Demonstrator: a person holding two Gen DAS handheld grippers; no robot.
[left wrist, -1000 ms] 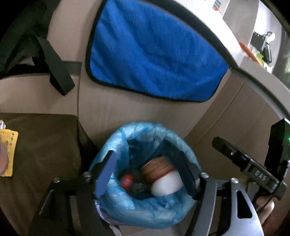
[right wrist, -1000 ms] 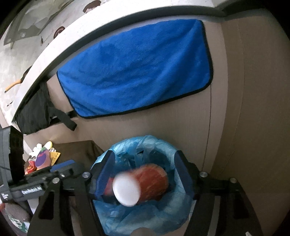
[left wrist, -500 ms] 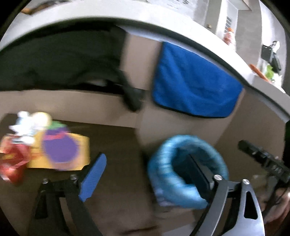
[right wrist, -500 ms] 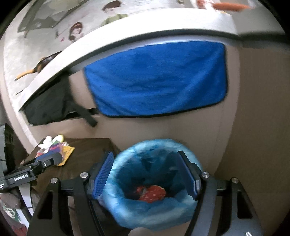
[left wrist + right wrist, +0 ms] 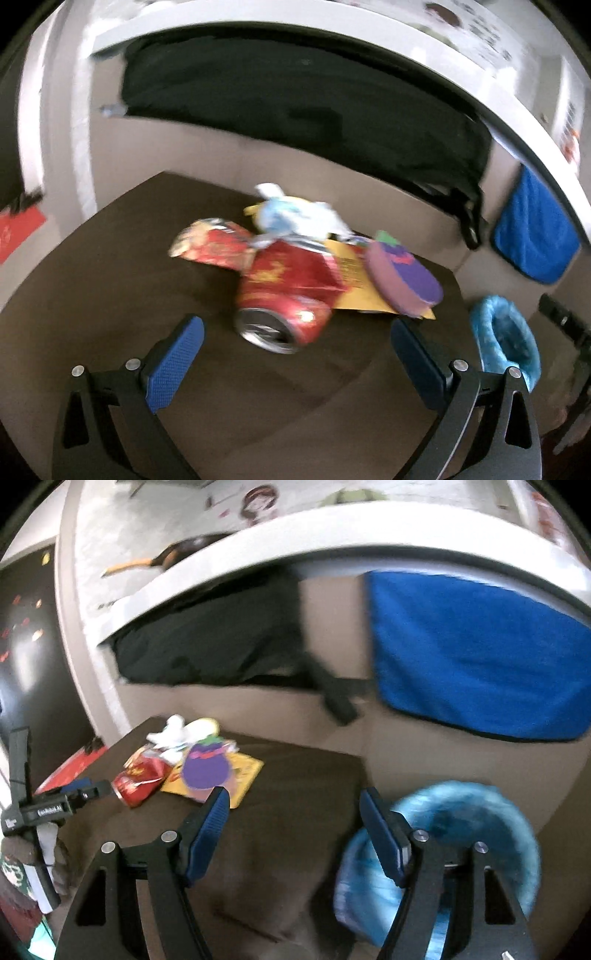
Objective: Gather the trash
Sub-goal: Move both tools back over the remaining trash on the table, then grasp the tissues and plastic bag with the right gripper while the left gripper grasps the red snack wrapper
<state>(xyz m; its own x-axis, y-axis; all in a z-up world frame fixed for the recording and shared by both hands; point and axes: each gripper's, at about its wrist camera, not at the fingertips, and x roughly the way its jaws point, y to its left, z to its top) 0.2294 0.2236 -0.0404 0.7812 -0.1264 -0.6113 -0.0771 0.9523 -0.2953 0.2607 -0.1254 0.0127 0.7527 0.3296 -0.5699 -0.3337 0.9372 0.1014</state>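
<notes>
Red can [image 5: 284, 310]: lying on its side mid-table [image 5: 110, 295], touching wrappers [image 5: 210, 247] toward the far edge. Left tool [image 5: 295, 354]: jaws opening wide, gripping nothing. Right tool [image 5: 291, 827]: gaping, empty, beside bin [image 5: 480, 849] off the table's right edge. Risk: can rolling away, or wrappers getting snagged.

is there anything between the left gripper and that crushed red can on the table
Nothing visible. The left gripper has empty jaws that are opening, and the crushed red can lies on its side just ahead of them on the dark brown table. The other wrappers sit behind and beside the can, not in front.
</notes>
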